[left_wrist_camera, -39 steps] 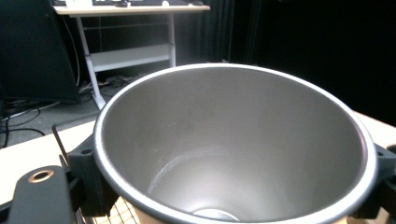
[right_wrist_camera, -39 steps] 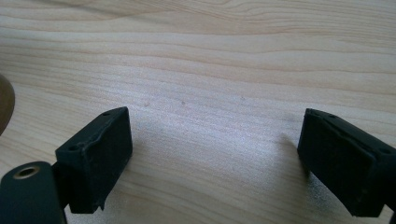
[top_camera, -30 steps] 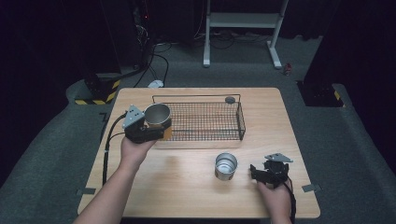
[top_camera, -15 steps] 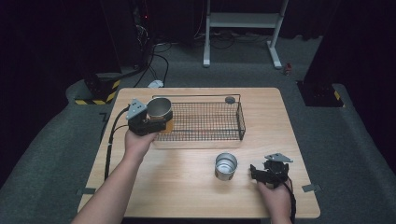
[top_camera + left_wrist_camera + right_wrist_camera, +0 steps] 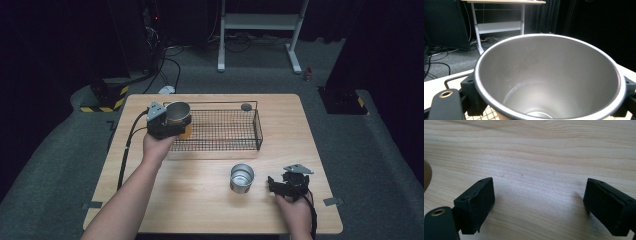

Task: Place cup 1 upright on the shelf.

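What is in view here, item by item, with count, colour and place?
Metal cup: 1, silver, upright, held over the basket's left end.
Second metal cup: 1, silver, standing on the table near its front edge, left of the right gripper.
Wire basket: 1, black, at the middle of the table towards its far edge.
Small round thing: 1, dark grey, at the basket's far right corner; too small to identify.
Table: 1, light wood.
White-legged stand: 1, on the floor beyond.
Left gripper: 1, black, jaws shut on the held cup.
Right gripper: 1, black, jaws open, on the table at front right.
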`<state>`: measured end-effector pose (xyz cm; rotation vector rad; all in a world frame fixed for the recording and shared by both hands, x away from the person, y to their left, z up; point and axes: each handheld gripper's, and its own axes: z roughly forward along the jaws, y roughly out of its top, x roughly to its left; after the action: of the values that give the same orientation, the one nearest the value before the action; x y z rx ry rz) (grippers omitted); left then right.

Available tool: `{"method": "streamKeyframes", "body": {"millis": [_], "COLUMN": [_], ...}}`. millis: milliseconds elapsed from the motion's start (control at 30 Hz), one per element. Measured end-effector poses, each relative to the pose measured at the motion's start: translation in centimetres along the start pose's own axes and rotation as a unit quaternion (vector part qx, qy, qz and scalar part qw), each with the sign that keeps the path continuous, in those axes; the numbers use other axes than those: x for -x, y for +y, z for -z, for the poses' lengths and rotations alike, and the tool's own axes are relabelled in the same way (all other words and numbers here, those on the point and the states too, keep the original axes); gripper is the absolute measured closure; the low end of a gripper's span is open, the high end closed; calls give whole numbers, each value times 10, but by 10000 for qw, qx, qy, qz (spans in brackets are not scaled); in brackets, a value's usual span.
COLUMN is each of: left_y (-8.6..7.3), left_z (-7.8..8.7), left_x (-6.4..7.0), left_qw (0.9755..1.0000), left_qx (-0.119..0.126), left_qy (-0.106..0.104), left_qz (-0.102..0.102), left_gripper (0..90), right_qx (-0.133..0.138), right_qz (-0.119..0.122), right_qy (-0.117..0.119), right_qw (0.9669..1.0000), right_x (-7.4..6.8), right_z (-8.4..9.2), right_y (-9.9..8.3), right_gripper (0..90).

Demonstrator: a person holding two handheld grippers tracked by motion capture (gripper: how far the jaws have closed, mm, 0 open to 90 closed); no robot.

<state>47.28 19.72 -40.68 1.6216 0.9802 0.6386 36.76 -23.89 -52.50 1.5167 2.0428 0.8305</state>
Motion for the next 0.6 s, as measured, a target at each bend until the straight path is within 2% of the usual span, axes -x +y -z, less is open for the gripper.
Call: {"method": "streamKeyframes", "body": {"millis": [200, 233, 367, 433, 600], "left_y": [0, -3, -9, -15, -20], "left_z": [-14, -20, -27, -33, -40], "left_x": [2, 2, 1, 0, -1], "left_qw": [10000, 9999, 9995, 9987, 9985], "left_qx": [-81, -164, -315, -494, -537], "left_qy": [0, 20, 17, 46, 78], "left_qz": [5, -11, 44, 71, 108], "left_gripper": [138, 138, 139, 139, 139], "right_qx": [0, 1, 1, -1, 0], "right_qz": [-1, 0, 1, 3, 4], "right_qy": [0, -1, 1, 3, 5], "right_qw": [10000, 10000, 10000, 10000, 10000], "right_x": [0, 0, 0, 0, 0], "right_z": [0, 0, 0, 0, 0], "right_y": [0, 0, 0, 0, 0], "right_gripper": [100, 101, 100, 101, 101]}}
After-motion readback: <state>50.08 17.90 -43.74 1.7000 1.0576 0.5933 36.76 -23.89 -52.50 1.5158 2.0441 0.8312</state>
